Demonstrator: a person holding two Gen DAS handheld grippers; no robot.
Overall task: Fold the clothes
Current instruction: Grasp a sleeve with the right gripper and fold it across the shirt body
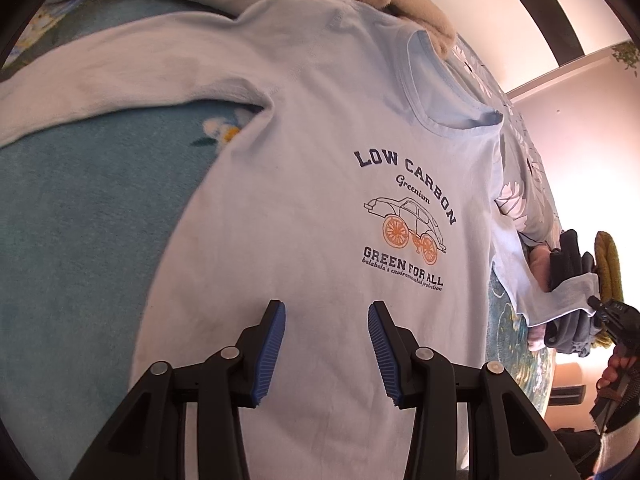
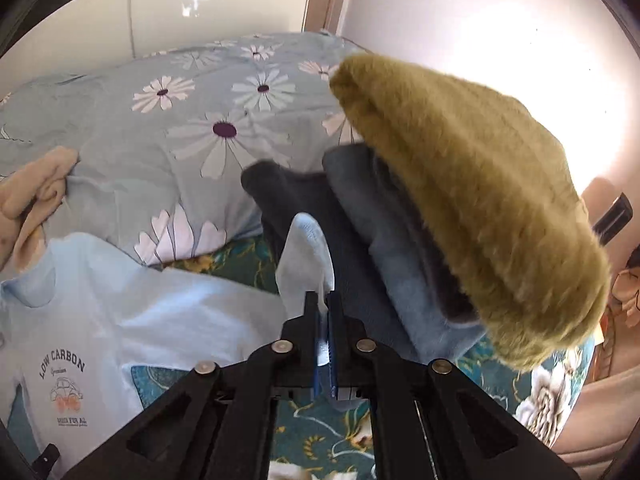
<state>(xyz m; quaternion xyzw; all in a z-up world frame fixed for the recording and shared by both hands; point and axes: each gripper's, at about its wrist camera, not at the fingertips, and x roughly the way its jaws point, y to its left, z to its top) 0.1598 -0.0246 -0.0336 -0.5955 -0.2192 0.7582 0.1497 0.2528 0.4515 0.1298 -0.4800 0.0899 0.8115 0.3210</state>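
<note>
- Pale-blue cotton long-sleeved T-shirt [image 1: 304,184] with a "LOW CARBON" car print lies face up across the teal flowered blanket [image 1: 80,220], filling the middle of my left view; its body looks smoothed flat, which suits a fold.
- My left gripper [image 1: 327,344] hovers over the shirt's lower body at the bottom centre of that frame, blue-padded fingers [image 1: 272,344] spread apart with nothing between them. I judge it is poised to pin or pinch the cloth.
- My right gripper [image 2: 322,320], bottom centre of the right view, is clamped on the sleeve cuff [image 2: 306,256] of the same shirt; the cuff stands up out of the closed tips, lifted off the blanket.
- Held by the cuff, the sleeve can be carried across the body. The other sleeve [image 1: 100,80] stretches flat toward the upper left of the left view.
- To the right of the right view sits a stack: an olive-green fuzzy folded garment [image 2: 472,208] on top of grey-blue and dark folded clothes [image 2: 360,240]. It looks like the place for finished pieces, kept clear of the working area.
- A daisy-print grey-blue quilt [image 2: 180,120] bunches up behind, and a beige soft garment [image 2: 36,192] lies at the shirt's collar, centre left of the right view.
</note>
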